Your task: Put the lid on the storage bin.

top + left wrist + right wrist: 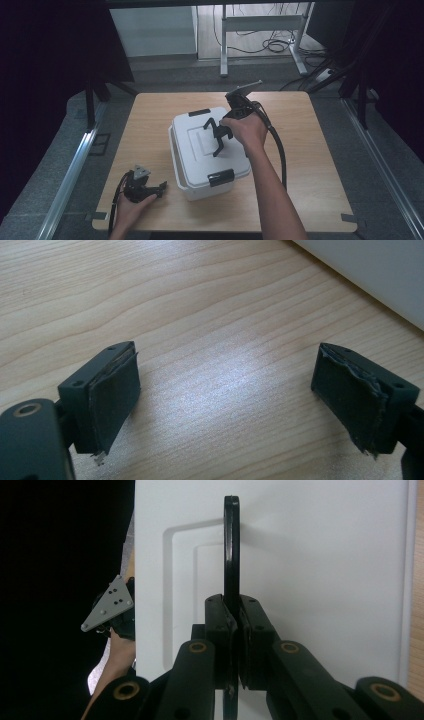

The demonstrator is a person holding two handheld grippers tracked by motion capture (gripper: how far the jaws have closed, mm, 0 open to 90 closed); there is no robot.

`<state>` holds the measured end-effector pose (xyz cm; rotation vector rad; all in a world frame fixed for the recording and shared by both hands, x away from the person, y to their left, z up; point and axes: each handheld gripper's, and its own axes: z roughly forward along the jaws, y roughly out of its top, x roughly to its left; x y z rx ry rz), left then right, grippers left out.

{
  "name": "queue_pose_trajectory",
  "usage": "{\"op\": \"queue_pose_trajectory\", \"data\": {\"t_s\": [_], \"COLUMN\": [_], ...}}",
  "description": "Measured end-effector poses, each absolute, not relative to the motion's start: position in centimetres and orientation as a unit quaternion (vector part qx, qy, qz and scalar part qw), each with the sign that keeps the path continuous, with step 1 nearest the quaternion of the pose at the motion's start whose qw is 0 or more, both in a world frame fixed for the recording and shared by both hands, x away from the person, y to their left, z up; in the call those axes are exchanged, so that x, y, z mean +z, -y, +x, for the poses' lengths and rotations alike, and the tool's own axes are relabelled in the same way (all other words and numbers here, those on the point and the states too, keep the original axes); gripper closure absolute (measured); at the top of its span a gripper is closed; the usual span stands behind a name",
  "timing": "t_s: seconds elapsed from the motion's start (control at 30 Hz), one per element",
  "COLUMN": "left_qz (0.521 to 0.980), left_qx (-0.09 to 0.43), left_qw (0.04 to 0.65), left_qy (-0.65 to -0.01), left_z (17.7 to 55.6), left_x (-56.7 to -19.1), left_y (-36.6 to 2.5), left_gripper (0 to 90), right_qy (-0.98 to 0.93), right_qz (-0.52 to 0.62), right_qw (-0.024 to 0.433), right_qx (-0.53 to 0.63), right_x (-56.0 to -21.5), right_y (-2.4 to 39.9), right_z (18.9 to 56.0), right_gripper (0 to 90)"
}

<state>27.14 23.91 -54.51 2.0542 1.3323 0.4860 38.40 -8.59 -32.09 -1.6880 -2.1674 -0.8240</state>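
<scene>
Right gripper (218, 136) pinching the black handle (231, 545) of the white box (192, 150)

The white box sits in the middle of the wooden table (310, 165), lid on. The right gripper's fingers are pressed tight on the thin black handle, which stands up from the lid. The left gripper (159, 189) rests on the table just beside the box, its fingers (112, 390) spread wide with nothing between them.

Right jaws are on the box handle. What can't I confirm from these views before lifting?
- Box contents: hidden by the shut lid, high view.
- Far latch: too small to tell if it is fastened, high view.
- Handle lower end: covered by the right gripper, right gripper view.
- Box side: cut off by the frame's corner, left gripper view.
</scene>
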Motion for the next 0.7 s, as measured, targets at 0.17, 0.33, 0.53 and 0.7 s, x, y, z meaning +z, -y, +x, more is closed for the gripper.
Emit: {"op": "queue_pose_trajectory", "data": {"t_s": [0.17, 0.33, 0.53, 0.7], "left_qz": [0.78, 0.781, 0.781, 0.782], "left_qx": [0.184, 0.184, 0.184, 0.183], "left_qw": [0.318, 0.317, 0.317, 0.317], "left_qy": [-0.506, -0.505, -0.505, -0.505], "left_z": [27.2, 27.2, 27.2, 27.2], "left_x": [-54.5, -54.5, -54.5, -54.5], "left_y": [-23.9, -23.9, -23.9, -23.9], "left_gripper": [12.0, 12.0, 12.1, 12.1], "right_qy": [0.748, 0.748, 0.743, 0.739], "right_qz": [-0.583, -0.584, -0.591, -0.595], "right_qw": [0.139, 0.14, 0.144, 0.15], "right_qx": [-0.286, -0.283, -0.28, -0.279], "right_x": [-32.0, -32.2, -33.0, -33.9], "right_y": [7.9, 7.4, 7.0, 6.8], "right_z": [38.4, 38.4, 38.6, 39.0], "right_gripper": [84.9, 84.9, 84.9, 84.9]}}
